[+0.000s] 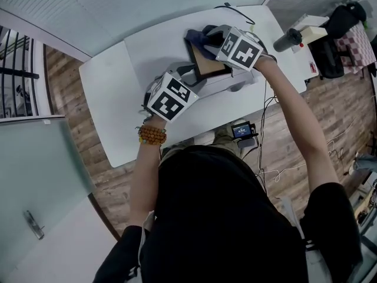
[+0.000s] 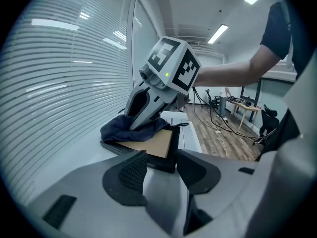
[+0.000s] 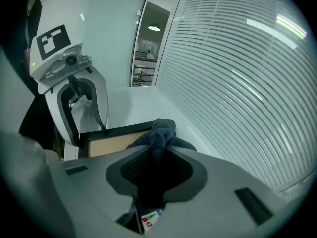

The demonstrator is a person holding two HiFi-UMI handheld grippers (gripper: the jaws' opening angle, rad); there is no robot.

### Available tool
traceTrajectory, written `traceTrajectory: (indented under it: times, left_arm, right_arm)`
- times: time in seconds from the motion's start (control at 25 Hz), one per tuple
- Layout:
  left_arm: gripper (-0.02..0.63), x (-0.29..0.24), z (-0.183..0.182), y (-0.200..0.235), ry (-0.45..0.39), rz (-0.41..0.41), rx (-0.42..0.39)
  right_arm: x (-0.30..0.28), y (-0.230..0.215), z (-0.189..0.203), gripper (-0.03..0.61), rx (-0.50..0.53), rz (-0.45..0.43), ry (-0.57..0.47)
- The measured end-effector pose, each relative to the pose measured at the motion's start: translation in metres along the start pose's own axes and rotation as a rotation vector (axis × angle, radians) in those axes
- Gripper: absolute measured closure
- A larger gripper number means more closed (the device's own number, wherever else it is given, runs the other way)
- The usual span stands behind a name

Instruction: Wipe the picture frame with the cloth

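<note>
Picture frame (image 1: 207,65) lay on the white table (image 1: 112,99) at approx 12 o'clock from the person, tan panel up, dark border round it. Judged stiff, light, prob. fragile if glazed, so grip by the border, not the panel. Left gripper (image 2: 163,170) did that: jaws at a narrow gap, pinched on the near corner. Long axis: can't tell for sure w/ the marker cubes over it; in head view it looked approx 10-to-4.

Cloth (image 1: 197,38) was dark blue, soft and bunched, at the frame's 11 o'clock end, spilling over that edge. Right gripper (image 3: 156,170) was clamped on a wad of it, pressing it onto the frame.
</note>
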State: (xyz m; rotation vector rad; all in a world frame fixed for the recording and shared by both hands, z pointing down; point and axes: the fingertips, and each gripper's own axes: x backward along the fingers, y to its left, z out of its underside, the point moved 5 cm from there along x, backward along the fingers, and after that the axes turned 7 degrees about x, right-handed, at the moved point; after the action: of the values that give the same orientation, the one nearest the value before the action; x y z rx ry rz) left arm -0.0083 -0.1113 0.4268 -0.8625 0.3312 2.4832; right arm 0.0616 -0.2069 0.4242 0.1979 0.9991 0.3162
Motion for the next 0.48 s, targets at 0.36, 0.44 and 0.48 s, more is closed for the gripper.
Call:
traceTrajectory:
  times: [0.36, 0.44, 0.48]
  left_arm:
    - [0.425, 0.001, -0.002, 0.000, 0.001, 0.001, -0.011]
    - [0.425, 0.002, -0.001, -0.001, 0.004, 0.000, -0.008]
    - [0.425, 0.002, -0.001, -0.001, 0.004, 0.000, -0.006]
  right_arm:
    - [0.004, 0.023, -0.010, 0.520, -0.006, -0.033, -0.036]
    - [0.005, 0.030, -0.014, 0.520, 0.004, -0.045, -0.043]
    - [0.006, 0.033, -0.015, 0.520, 0.007, -0.052, -0.046]
